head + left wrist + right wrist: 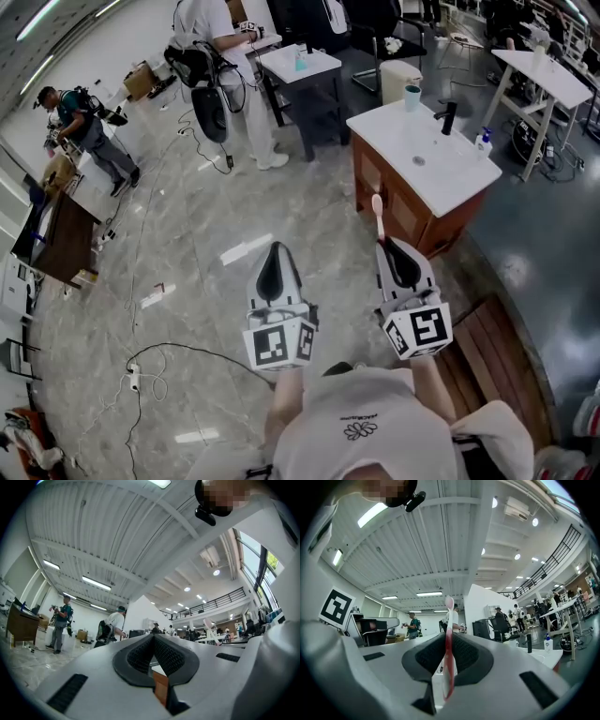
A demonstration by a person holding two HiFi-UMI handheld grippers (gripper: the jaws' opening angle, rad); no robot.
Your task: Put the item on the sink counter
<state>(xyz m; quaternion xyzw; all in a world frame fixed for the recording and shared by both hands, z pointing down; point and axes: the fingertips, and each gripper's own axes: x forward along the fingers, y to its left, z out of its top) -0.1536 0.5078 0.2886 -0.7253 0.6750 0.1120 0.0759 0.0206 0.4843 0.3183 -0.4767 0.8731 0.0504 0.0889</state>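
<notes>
1. The right gripper is clenched on a toothbrush. Its long axis continues the jaws, with the head end pointing up the frame.
2. The desk with the sink lies ahead, in the upper right of the frame. The right gripper is nearer to it than the left.
3. The left gripper is closed and holds nothing.
4. The desk top is white and flat. A cup, a faucet and a bottle stand along its far side, and the near part looks free. The room is a big hall with a shiny grey floor.
</notes>
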